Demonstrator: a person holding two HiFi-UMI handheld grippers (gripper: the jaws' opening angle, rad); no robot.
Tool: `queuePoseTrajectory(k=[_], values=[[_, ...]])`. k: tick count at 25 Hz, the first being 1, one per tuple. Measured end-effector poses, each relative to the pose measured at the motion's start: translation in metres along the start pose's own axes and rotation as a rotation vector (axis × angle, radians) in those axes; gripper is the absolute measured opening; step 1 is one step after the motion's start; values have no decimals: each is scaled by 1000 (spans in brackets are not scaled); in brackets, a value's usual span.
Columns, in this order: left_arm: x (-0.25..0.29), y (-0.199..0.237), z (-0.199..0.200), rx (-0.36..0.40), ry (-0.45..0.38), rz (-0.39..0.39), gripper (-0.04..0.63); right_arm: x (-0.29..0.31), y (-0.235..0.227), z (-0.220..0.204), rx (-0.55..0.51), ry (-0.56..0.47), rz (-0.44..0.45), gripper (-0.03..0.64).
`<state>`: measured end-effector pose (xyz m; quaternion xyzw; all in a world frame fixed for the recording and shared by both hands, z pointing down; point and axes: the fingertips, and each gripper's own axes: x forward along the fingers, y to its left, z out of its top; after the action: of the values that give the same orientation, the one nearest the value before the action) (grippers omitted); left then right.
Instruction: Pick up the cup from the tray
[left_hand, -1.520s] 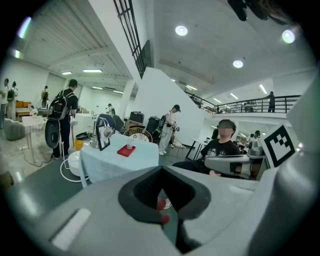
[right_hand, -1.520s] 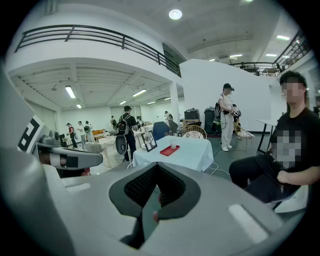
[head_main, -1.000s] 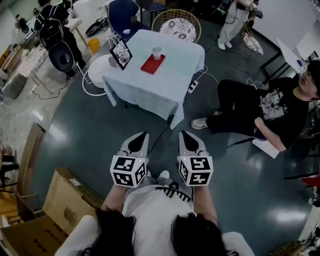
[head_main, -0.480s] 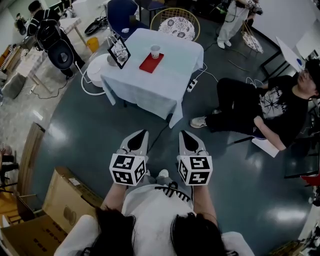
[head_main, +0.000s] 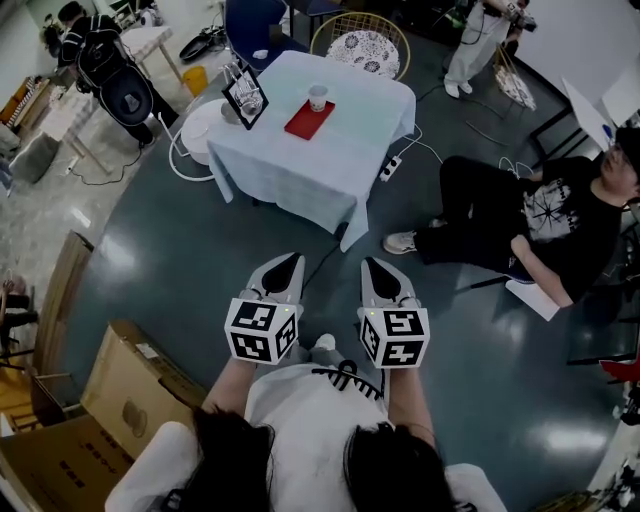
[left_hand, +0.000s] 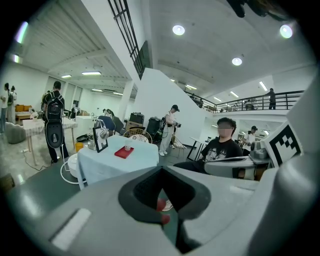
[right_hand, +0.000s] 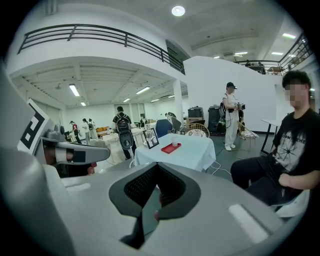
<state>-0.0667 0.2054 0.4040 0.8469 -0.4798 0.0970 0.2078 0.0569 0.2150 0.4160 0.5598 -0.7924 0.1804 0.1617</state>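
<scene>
A white cup (head_main: 318, 97) stands on a red tray (head_main: 309, 121) on a table with a pale blue cloth (head_main: 300, 170), far ahead across the floor. The left gripper view shows the cup (left_hand: 128, 145) and tray (left_hand: 123, 152) small in the distance, as does the right gripper view with cup (right_hand: 174, 143) and tray (right_hand: 170, 148). My left gripper (head_main: 285, 264) and right gripper (head_main: 381, 268) are held side by side close to the person's body, both shut and empty, pointing toward the table. Their jaws fill the lower half of each gripper view.
A framed picture (head_main: 245, 98) stands at the table's left end. A person in black (head_main: 530, 215) sits to the right, legs stretched toward the table. Cardboard boxes (head_main: 120, 400) lie at the lower left. A wicker chair (head_main: 360, 45) stands behind the table; a cable (head_main: 330, 250) crosses the floor.
The head view has shifted a little, so the table sits slightly further right and higher in the frame. Both grippers stay shut, side by side.
</scene>
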Motion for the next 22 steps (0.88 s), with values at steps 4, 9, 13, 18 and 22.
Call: queuePoseTrajectory(k=[4, 9, 13, 18, 22], values=[[-1, -6, -2, -2, -5, 11, 1, -3, -4, 2, 31, -21, 17, 25], [-1, -14, -11, -1, 6, 26, 1, -6, -13, -4, 57, -21, 33, 25], [-1, -14, -16, -5, 14, 39, 1, -6, -17, -6, 68, -19, 52, 28], [6, -12, -15, -5, 11, 47, 1, 1, -23, -11, 79, 16, 68, 52], [17, -10, -12, -6, 8, 45, 1, 8, -27, -7, 81, 14, 93, 98]])
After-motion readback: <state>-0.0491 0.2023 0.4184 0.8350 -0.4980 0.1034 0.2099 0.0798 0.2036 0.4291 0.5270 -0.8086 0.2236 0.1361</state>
